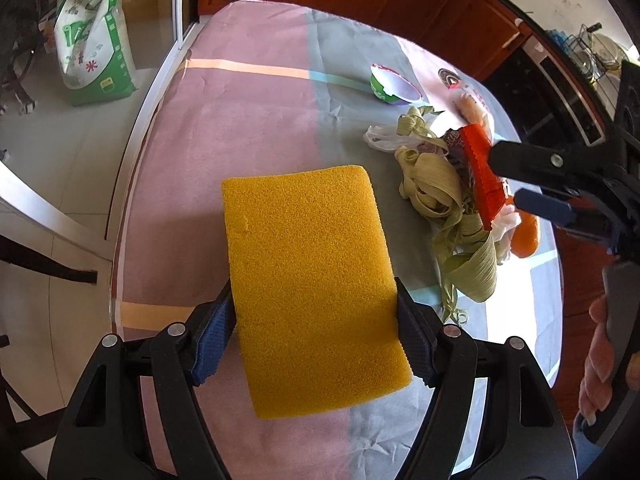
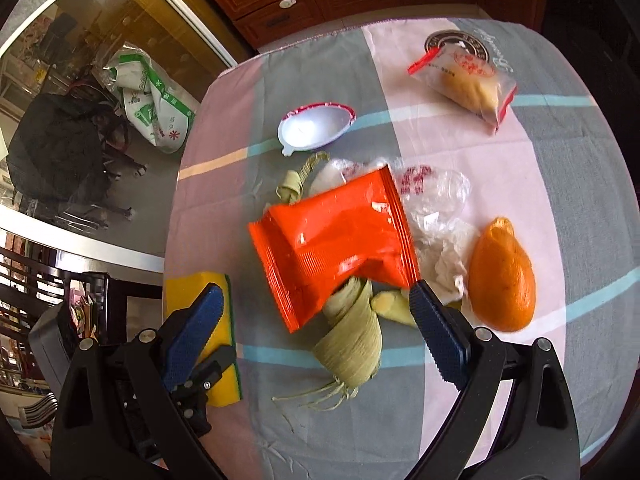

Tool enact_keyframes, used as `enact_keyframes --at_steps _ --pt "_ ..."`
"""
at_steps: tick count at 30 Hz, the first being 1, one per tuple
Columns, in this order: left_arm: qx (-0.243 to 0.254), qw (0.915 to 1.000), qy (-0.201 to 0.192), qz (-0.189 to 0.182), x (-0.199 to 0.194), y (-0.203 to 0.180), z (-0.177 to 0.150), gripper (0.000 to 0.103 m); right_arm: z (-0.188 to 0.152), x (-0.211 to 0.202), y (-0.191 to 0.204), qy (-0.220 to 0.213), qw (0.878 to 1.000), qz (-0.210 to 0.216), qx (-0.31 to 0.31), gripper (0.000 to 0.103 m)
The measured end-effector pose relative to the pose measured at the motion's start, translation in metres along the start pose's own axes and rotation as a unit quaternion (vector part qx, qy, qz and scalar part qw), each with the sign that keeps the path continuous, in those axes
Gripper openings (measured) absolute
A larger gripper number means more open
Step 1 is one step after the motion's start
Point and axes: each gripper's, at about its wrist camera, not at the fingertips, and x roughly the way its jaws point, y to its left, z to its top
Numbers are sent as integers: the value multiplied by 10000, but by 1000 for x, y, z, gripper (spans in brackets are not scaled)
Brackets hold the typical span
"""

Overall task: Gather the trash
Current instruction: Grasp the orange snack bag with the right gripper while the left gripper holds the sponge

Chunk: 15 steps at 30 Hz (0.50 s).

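Sunlit across a pink-and-grey checked cloth, the table [image 2: 560, 184] is carrying a small heap of litter while we are working a hand-held gripper in each hand. Our left hand-held gripper [image 1: 316, 332] is clamping a yellow sponge [image 1: 308, 272] across its short sides, holding it just above the cloth beside the heap. Our right hand-held gripper [image 2: 316, 320] is standing with its jaws apart and nothing pressed between them, angled down over the orange wrapper [image 2: 336, 240]. That wrapper is lying on top of the pile, directly ahead of the right fingertips and partly between them, its long axis running diagonally from the lower left to the upper right of the right wrist view, so the jaws are sitting roughly across its narrower span. Beneath and around it we are seeing pale green leaf wrappings [image 2: 352, 344], a crumpled clear plastic bag [image 2: 436, 196] and white tissue [image 2: 444, 268]; an orange fruit [image 2: 504, 276] is lying just beside them. The right hand is clearly the nearer one, and we are judging that closing on the wrapper comes next.
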Motion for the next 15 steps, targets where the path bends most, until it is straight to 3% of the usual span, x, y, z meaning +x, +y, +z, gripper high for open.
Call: enact_keyframes --at_steps 4,5,8,11,15 --pt "18 10000 34 35 2 -1 0 74 5 19 -6 182 9998 56 74 89" --pt "22 10000 45 45 3 -1 0 74 3 19 -6 139 9999 51 33 82" --pt "63 9999 58 57 4 -5 0 74 0 16 -7 97 9999 97 8 48" --pt "153 9999 37 48 3 -13 -1 74 -2 7 -12 1 9998 176 69 29" --pt "228 9997 -38 62 -2 -21 -3 74 -5 -11 -16 -205 9995 219 62 25"
